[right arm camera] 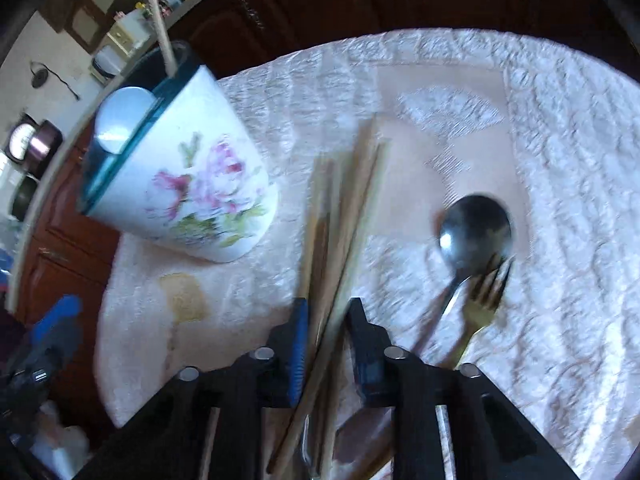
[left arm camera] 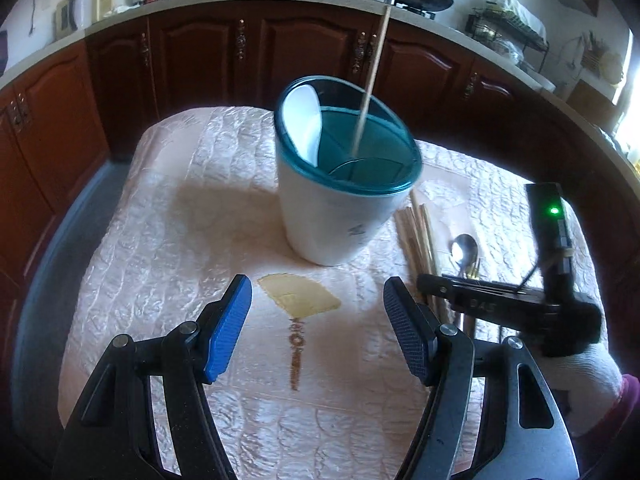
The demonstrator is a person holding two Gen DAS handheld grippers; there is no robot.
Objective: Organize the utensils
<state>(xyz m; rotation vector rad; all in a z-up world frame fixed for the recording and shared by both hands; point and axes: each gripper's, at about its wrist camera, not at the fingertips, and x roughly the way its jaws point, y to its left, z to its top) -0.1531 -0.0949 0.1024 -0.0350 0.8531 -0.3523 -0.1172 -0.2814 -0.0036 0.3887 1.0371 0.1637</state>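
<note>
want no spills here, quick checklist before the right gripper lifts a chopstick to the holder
1. Right gripper straddles the chopsticks: ok.
2. Pads pressing on one chopstick only: cannot tell, several lie bunched between the jaws.
3. Utensil holder upright on the tablecloth: ok.
4. Room in the holder beside the white spoon and the standing chopstick: ok.
5. Left gripper open, apart from the holder: ok.
6. Metal spoon and fork clear of the jaws: ok.
</note>
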